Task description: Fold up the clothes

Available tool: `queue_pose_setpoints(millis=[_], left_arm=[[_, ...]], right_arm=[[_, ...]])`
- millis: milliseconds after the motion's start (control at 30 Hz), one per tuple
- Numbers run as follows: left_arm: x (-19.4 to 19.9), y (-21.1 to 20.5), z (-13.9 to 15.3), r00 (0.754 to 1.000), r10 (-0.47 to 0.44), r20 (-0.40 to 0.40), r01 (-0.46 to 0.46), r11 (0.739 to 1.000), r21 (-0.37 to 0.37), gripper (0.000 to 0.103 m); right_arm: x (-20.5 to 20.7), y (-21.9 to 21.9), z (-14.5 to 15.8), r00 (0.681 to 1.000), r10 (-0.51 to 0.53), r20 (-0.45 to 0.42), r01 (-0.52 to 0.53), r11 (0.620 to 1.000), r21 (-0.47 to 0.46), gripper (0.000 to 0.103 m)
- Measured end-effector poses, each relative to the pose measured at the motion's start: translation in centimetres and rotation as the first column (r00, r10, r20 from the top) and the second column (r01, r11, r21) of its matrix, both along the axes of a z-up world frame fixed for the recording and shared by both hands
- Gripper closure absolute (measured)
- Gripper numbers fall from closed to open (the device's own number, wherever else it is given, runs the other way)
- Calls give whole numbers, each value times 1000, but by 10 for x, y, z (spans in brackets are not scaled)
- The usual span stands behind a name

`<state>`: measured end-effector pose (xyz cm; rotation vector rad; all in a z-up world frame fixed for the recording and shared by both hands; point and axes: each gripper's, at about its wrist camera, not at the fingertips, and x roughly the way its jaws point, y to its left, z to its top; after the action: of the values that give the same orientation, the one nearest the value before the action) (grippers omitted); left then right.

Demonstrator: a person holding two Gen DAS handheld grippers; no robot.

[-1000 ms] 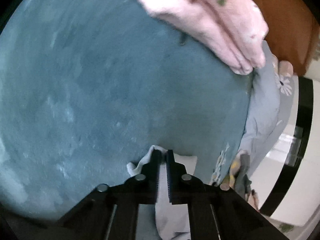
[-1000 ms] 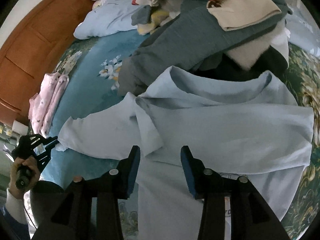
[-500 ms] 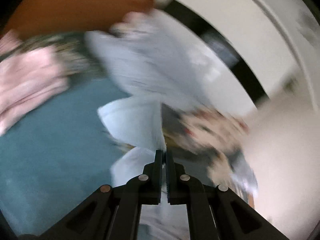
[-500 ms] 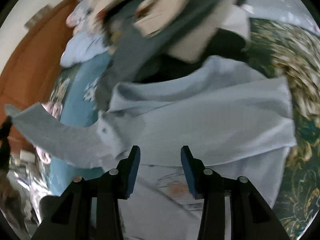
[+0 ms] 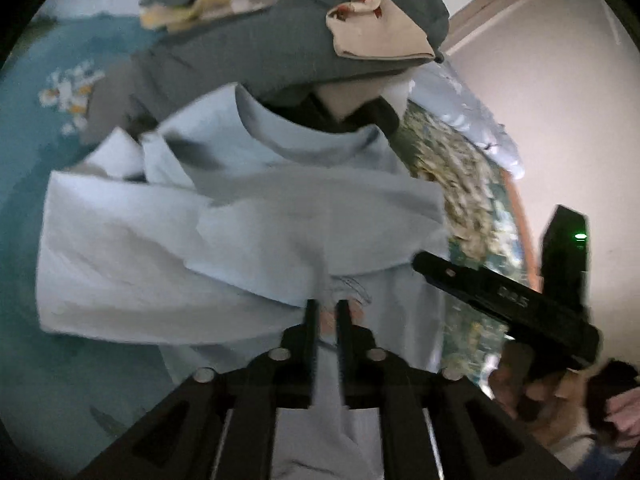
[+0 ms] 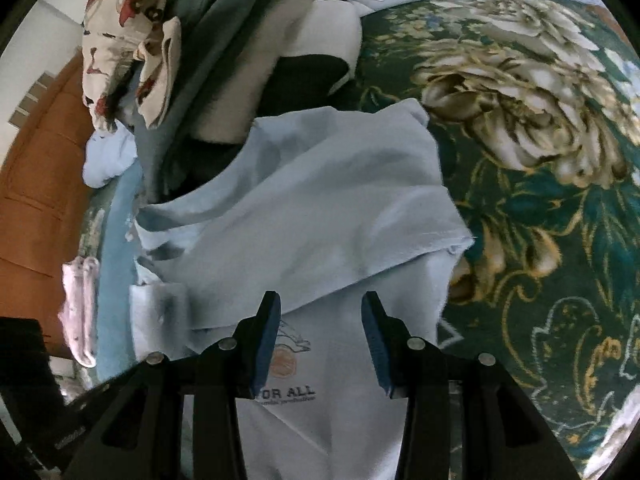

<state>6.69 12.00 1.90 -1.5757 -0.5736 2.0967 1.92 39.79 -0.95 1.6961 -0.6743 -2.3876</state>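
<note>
A light blue t-shirt [image 5: 248,232] lies on the bed with both sleeves folded in across its chest; it also shows in the right wrist view [image 6: 320,216], with a printed logo reading "FOR ALL". My left gripper [image 5: 326,308] hovers over the shirt's chest, its jaws a narrow gap apart, with no cloth between them. My right gripper [image 6: 320,312] is open and empty above the logo. The right gripper also shows in the left wrist view [image 5: 500,296], at the shirt's right side.
A heap of unfolded clothes [image 5: 280,32] sits just beyond the shirt's collar, also in the right wrist view [image 6: 208,60]. A folded pink garment [image 6: 80,304] lies at the left. A floral bedspread [image 6: 540,160] covers the right. A wooden headboard [image 6: 36,200] stands beyond.
My left gripper swung the left sleeve across onto the shirt's chest and let it go, jaws now slightly apart. My right gripper shifted slightly right and stayed open.
</note>
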Motion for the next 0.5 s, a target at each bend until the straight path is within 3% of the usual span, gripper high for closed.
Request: queue_pose_setpoints(millis=[100, 167, 267, 333, 400, 500], left_arm=[[3, -34, 12, 996, 78, -44, -76, 995, 60, 49], [4, -68, 18, 982, 179, -65, -174, 982, 72, 47], [8, -128, 3, 917, 398, -10, -397, 917, 36, 47], [14, -163, -12, 856, 515, 41, -516, 856, 20, 47], [21, -179, -19, 822, 566, 68, -569, 821, 47, 47], [32, -200, -28, 768, 631, 108, -640, 764, 90, 47]], right_arm=[[-5, -14, 3, 998, 55, -22, -55, 998, -29, 51], [-9, -34, 6, 991, 126, -39, -127, 991, -43, 48], [-16, -73, 8, 971, 236, -48, -238, 971, -35, 46], [-15, -98, 9, 949, 309, -56, -310, 951, -9, 41], [-19, -122, 6, 928, 371, -42, -369, 928, 44, 40], [-23, -138, -4, 935, 354, 14, -353, 927, 128, 40]])
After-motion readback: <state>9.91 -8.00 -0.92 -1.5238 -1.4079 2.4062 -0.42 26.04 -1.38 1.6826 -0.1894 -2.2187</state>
